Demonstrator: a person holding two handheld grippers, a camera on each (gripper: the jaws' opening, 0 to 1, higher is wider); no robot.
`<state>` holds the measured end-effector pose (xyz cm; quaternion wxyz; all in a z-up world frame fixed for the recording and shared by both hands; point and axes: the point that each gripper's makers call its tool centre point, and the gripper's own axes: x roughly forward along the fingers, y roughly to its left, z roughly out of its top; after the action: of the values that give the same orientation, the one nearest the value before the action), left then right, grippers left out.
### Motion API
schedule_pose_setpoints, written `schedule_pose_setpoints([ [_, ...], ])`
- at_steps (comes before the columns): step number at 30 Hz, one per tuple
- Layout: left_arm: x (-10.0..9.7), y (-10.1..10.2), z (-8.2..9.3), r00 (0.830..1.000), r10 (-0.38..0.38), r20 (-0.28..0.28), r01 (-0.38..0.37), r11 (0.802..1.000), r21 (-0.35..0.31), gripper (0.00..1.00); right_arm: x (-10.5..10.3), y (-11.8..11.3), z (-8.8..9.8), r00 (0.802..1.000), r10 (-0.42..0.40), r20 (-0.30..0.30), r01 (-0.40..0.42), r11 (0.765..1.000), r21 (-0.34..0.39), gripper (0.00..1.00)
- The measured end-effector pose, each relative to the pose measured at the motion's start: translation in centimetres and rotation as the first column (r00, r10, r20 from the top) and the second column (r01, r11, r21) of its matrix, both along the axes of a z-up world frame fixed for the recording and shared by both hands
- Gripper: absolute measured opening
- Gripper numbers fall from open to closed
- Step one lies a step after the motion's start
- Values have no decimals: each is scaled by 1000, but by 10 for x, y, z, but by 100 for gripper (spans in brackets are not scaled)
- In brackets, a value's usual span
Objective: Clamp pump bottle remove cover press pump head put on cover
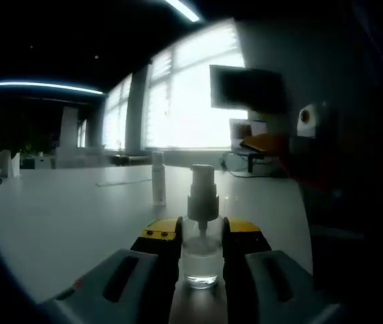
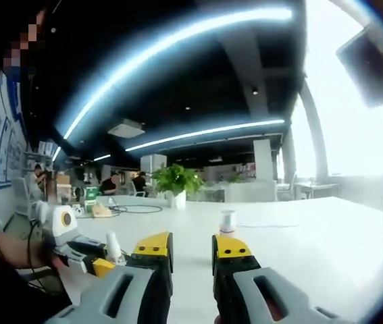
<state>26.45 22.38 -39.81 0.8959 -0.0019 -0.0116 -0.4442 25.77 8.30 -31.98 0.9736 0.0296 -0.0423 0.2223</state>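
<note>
Between the yellow-tipped jaws of the left gripper (image 1: pixel 202 237), in the left gripper view: small clear plastic pump bottle (image 1: pixel 200 260) with bare white pump head (image 1: pixel 202 192), standing upright on the pale grey table (image 1: pixel 63 216), pinched at its body from both sides. Farther back on the table, just left of the pump head: slim translucent cover (image 1: pixel 158 179), upright, apart from the bottle. At the right edge: dark gripper with round lens (image 1: pixel 313 145), raised above the table.

Across the right gripper view: right gripper (image 2: pixel 192 253) spread apart, nothing between the yellow tips. Beyond its right jaw, the same cover (image 2: pixel 227 222) upright on the tabletop. At lower left, left gripper clamped on the white-topped bottle (image 2: pixel 113 248). Farther off, leafy green potted plant (image 2: pixel 175 182).
</note>
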Motion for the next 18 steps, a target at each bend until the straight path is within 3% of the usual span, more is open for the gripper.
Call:
schedule_pose_setpoints([
  [18,0,0,0,1000,-1,1,1,1000,1,15,10,-9,-24,983,-33,-181,13,994,-111,19],
])
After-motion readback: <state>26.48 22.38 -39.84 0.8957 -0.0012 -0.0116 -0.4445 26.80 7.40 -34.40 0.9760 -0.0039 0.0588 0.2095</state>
